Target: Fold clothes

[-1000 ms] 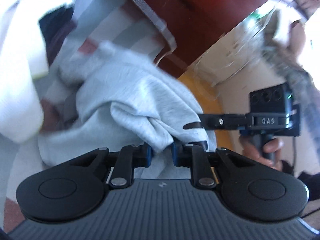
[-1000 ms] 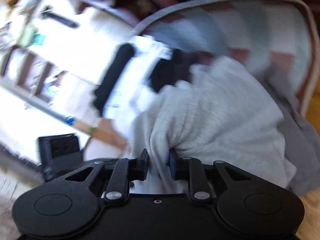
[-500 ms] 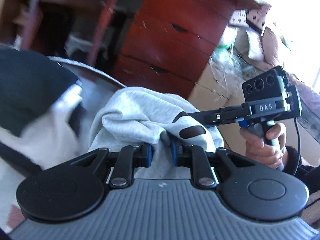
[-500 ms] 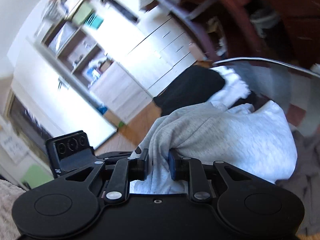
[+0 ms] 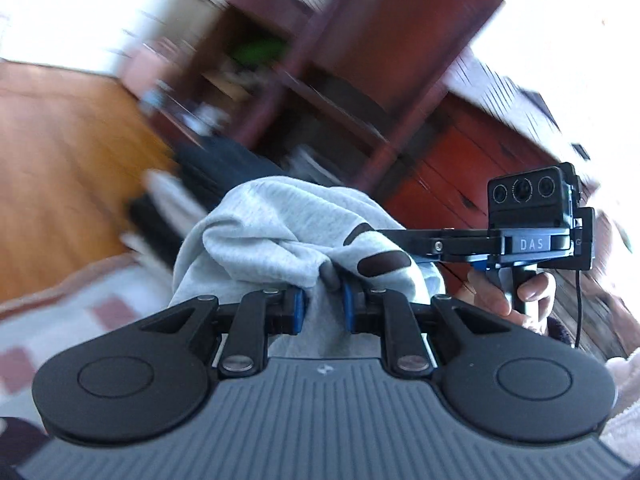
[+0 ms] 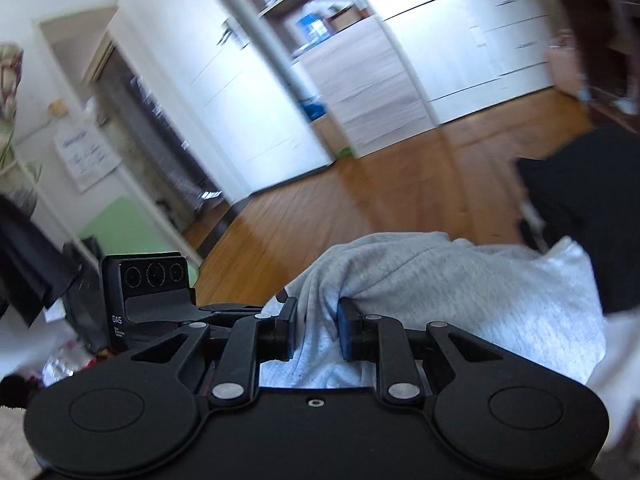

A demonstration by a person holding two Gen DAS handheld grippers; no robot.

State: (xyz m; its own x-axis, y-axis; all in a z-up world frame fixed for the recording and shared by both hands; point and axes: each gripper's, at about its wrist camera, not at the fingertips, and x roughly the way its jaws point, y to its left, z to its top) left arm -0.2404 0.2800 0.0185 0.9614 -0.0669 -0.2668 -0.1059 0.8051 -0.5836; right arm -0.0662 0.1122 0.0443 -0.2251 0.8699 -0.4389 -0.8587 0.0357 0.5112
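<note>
The light grey sweatshirt (image 5: 288, 232) is held up between both grippers, a bunched fold of it pinched in each. In the left wrist view, the left gripper (image 5: 322, 306) is clenched on the cloth: the blue pads (image 5: 298, 308) press a gathered ridge of fabric from either side, and the rest of the garment is heaped just beyond the fingertips. Two dark brown oval marks (image 5: 382, 262) are seen on the cloth, just right of the grip. Immediately beyond them the right gripper's fingers (image 5: 404, 240) are buried in the same garment, and the right hand (image 5: 508, 292) is wrapped around its handle. In the right wrist view, the right gripper (image 6: 316, 334) is likewise closed on a fold of the sweatshirt (image 6: 460, 280), whose bulk is draped ahead and to the right of the jaws; the left gripper's camera block (image 6: 148, 280) is seen close by on the left. Below the garment, at the lower left of the left wrist view, a checked blanket (image 5: 80, 300) is spread. Farther off, dark clothing (image 6: 580, 200) is piled, then wooden floor (image 6: 380, 188), a red-brown cabinet (image 5: 460, 152) and white cupboards (image 6: 460, 40), all blurred.
</note>
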